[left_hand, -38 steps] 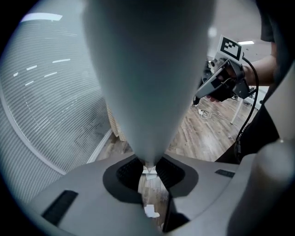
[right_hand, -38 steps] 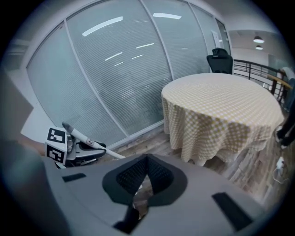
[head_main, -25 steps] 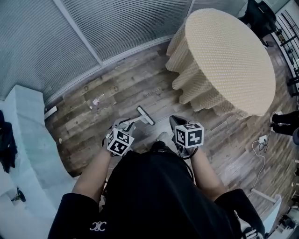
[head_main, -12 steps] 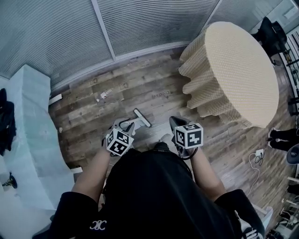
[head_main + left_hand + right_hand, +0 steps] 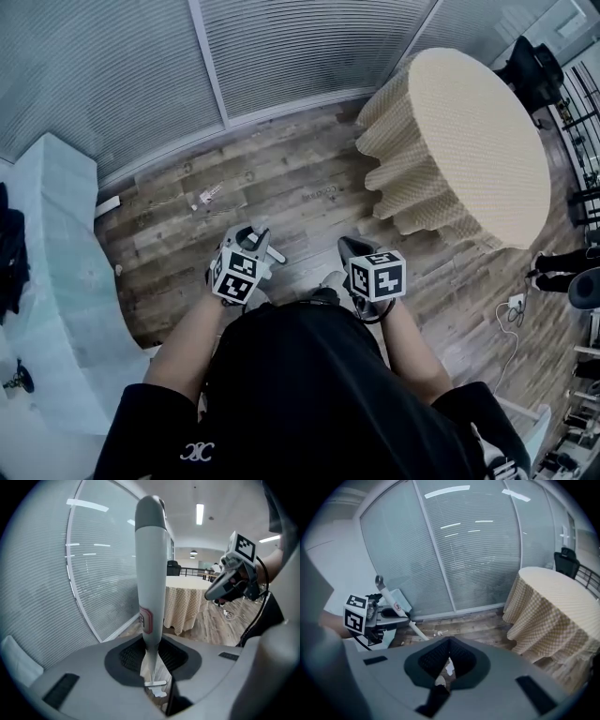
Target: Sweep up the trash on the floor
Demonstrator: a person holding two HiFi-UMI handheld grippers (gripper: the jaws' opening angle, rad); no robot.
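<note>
1. The left gripper (image 5: 249, 240) pinches the broom handle (image 5: 151, 573) tight.
2. The right gripper (image 5: 448, 666) is pressed nearly together and holds nothing.
3. The trash (image 5: 204, 195) lies on the floor (image 5: 309, 178) by the window, not swept up yet.

Head view: from above, steeply down on floor (image 5: 300, 178); left gripper (image 5: 253, 236) and right gripper (image 5: 351, 249) near.
Left gripper view: low, close on broom handle (image 5: 151, 573), facing far-right.
Right gripper view: low, facing far.
Shared: round table (image 5: 478, 131), glass wall (image 5: 300, 47).
</note>
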